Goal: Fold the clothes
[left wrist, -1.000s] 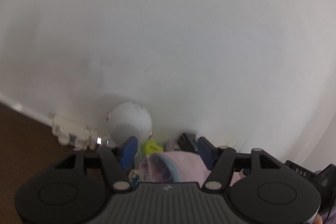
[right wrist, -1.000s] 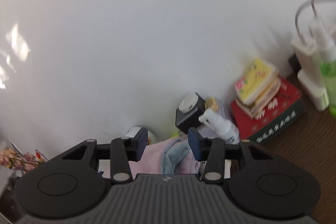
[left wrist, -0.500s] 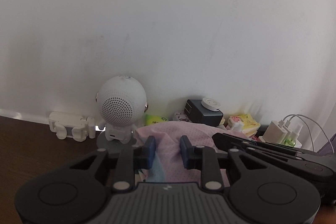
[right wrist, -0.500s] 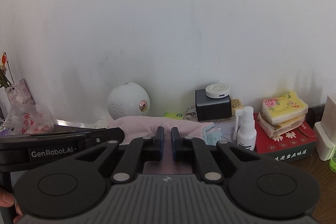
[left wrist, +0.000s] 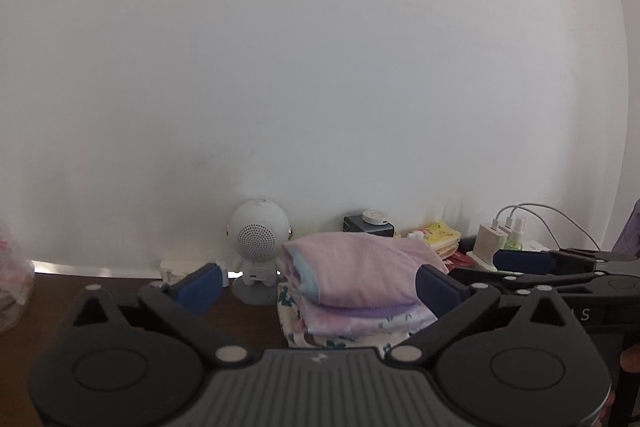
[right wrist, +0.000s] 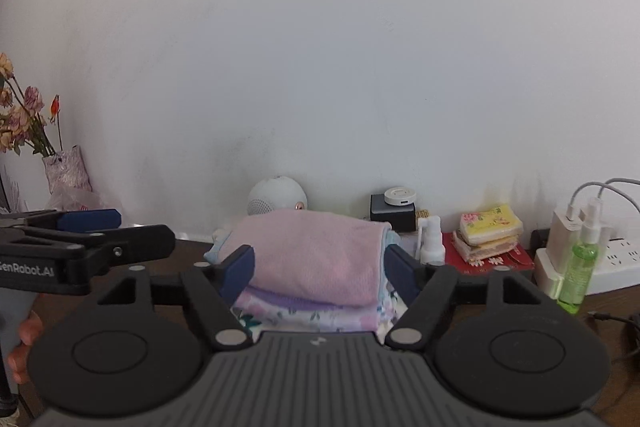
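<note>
A folded pink garment (left wrist: 360, 267) lies on top of a pile of folded lilac and floral clothes (left wrist: 360, 323) on the dark wooden table (left wrist: 100, 283). My left gripper (left wrist: 318, 287) stands just short of the pile. Its jaws are opening wide and neither pad presses on the cloth. My right gripper (right wrist: 320, 269) faces the same pink garment (right wrist: 316, 255) from the other side. Its jaws are opening too, with the pile showing between the blue pads, untouched. Each gripper shows at the edge of the other's view: the right gripper (left wrist: 520, 259) and the left gripper (right wrist: 88, 227).
Along the white wall behind the pile stand a round white speaker figure (left wrist: 258, 239), a black box with a white puck (right wrist: 394, 211), a spray bottle (right wrist: 430, 243), tissue packs on a red box (right wrist: 490, 231), chargers on a power strip (right wrist: 560, 247) and a green bottle (right wrist: 578, 271). A vase of dried flowers (right wrist: 66, 171) stands far left.
Both grippers were nearly shut on the pink cloth half a second ago. Both have since opened wide and drawn back, leaving the pink garment on the pile.
</note>
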The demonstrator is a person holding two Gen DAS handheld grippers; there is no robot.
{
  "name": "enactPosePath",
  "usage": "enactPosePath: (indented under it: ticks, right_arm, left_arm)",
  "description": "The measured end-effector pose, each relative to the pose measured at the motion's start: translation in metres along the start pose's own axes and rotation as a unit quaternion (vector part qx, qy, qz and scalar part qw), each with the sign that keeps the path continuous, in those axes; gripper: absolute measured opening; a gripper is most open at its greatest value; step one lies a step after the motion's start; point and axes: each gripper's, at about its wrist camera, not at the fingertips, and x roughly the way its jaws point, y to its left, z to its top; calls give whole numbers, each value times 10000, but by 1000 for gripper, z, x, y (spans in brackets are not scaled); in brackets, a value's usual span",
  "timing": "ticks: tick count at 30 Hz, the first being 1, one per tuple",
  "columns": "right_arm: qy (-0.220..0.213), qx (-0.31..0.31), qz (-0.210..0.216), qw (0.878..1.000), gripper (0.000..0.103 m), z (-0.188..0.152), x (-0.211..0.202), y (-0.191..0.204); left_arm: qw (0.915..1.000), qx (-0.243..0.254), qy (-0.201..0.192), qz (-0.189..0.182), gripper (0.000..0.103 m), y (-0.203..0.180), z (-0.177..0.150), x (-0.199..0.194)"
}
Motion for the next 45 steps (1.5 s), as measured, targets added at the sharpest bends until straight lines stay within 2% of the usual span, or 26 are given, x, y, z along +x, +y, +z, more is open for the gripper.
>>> enactPosePath:
  ticks: [3, 5, 7, 12, 18, 24, 29, 33, 35, 41, 45]
  right_arm:
    - [83, -54, -37, 9999, 91, -13, -27, 11]
    - [90, -18, -61, 9999, 100, -21, -47, 18]
    - [59, 8, -62, 10000, 102, -28, -69, 27]
    - [122, 27, -113, 9999, 102, -46, -125, 49]
    - [234, 230, -387, 9987, 103, -71, -194, 69]
    - [384, 200, -699, 9966, 103, -98, -245, 82]
    - [503, 195, -673, 9963, 103, -121, -281, 97]
    - [343, -144, -806, 9961, 103, -140, -312, 117]
    - [299, -259, -811, 9959, 103, -147, -326, 127]
    - [335, -149, -759, 9964, 103, -174, -361, 149]
    - [436, -225, -863, 9951, 103, -194, -376, 161]
  left_arm:
    - [9999, -21, 98, 73, 103, -7, -18, -31]
    - [9997, -85, 137, 156, 103, -11, -30, -52]
    - [9995, -154, 160, 228, 103, -14, -43, -74]
    - [9993, -129, 238, 275, 103, -28, -71, -130]
    - [9993, -259, 268, 43, 103, -42, -100, -196]
    - [9986, -416, 300, -108, 103, -55, -124, -252]
    - [9991, -184, 214, 313, 103, -73, -142, -294]
    - [9979, 66, 77, 647, 103, -92, -160, -321]
    - [9976, 128, 55, 679, 103, -99, -170, -333]
    - [9970, -149, 63, 759, 103, -105, -199, -360]
    - [9945, -65, 119, 1034, 103, -107, -216, -375]
